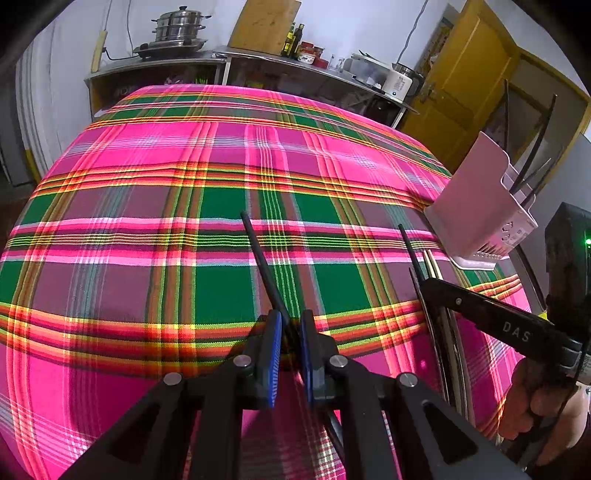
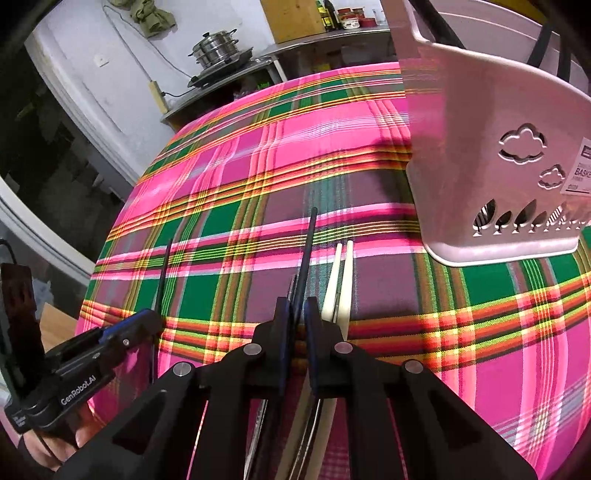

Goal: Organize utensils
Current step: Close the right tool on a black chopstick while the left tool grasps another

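My left gripper [image 1: 290, 325] is shut on a black chopstick [image 1: 258, 254] that points away over the plaid tablecloth [image 1: 184, 184]. It also shows in the right wrist view [image 2: 157, 321]. My right gripper [image 2: 298, 310] is shut on another black chopstick [image 2: 308, 251]; it shows in the left wrist view [image 1: 424, 284]. Beside it on the cloth lie two cream chopsticks [image 2: 341, 280] and more dark utensils under the jaws. A pale pink utensil basket [image 2: 498, 155] stands at the right, holding several black utensils [image 1: 532, 155].
A steel counter [image 1: 221, 59] behind the table carries a steamer pot [image 1: 179, 26], bottles and a kettle. A yellow door [image 1: 472, 74] is at the back right. The table edge drops off at the left in the right wrist view.
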{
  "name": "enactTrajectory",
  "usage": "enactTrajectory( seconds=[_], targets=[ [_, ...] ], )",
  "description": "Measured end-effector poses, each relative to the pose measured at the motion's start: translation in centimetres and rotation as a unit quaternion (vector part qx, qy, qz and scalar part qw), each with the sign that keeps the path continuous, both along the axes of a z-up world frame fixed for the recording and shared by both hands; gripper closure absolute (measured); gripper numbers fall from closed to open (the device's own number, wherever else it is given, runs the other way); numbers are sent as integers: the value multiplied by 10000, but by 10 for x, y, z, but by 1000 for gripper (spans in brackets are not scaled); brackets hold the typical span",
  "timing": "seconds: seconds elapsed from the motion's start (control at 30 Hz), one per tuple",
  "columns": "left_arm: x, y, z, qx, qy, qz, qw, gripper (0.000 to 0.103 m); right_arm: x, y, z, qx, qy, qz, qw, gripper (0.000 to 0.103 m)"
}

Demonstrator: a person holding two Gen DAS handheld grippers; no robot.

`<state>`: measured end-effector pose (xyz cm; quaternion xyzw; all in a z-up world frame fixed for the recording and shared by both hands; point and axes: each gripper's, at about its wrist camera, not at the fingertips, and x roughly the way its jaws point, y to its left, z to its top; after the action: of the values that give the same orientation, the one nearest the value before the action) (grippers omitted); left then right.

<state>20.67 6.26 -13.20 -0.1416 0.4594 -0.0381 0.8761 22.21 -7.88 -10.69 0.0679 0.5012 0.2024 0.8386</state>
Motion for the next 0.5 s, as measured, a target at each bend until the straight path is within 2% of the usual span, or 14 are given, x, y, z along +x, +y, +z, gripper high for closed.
enactTrajectory(
  seconds=[0.13,0.37,0.5],
  targets=[
    [0,1,0,37,2,6,10000,93,1,13,2,-420,-117,65,9990,96],
    [8,0,0,97,28,-47,9999,93,11,13,2,-296,38,64,9995,96],
    [16,3,0,-25,84,22,10000,92,16,14,2,-282,109,46,9995,96]
  ],
)
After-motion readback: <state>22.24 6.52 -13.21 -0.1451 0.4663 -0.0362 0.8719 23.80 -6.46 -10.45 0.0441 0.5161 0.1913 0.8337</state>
